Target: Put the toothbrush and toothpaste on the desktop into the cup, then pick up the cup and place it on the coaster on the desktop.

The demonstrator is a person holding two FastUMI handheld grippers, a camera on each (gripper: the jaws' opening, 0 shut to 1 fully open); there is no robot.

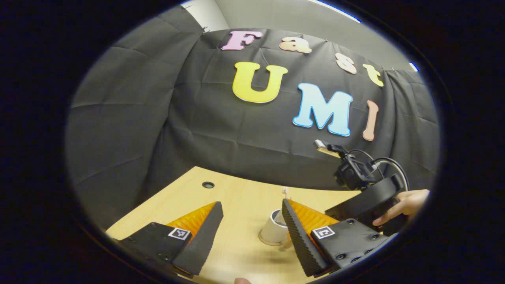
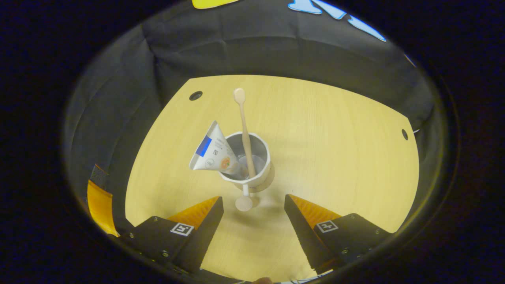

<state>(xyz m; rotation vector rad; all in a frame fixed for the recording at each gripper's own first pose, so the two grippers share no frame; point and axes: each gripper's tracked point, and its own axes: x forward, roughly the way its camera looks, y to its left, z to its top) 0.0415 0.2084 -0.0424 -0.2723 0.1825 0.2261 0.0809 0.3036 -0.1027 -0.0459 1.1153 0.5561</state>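
A white cup (image 2: 258, 148) stands on the wooden desktop (image 2: 335, 150), on a round brown coaster (image 2: 271, 179) that peeks out beneath it. A pale toothbrush (image 2: 244, 122) stands in the cup with its head up. The white toothpaste tube (image 2: 213, 152) leans out over the cup's left rim. My right gripper (image 2: 252, 221) hovers open just above and in front of the cup, touching nothing. In the left gripper view, my left gripper (image 1: 252, 227) is open and empty, with the cup (image 1: 272, 228) low between its fingers and farther off.
A hand (image 1: 402, 203) holds the right gripper's body (image 1: 367, 193) at the right of the left gripper view. Small cable holes (image 2: 195, 95) (image 2: 404, 134) sit near the desktop's far corners. The black cloth wall closes the back and sides.
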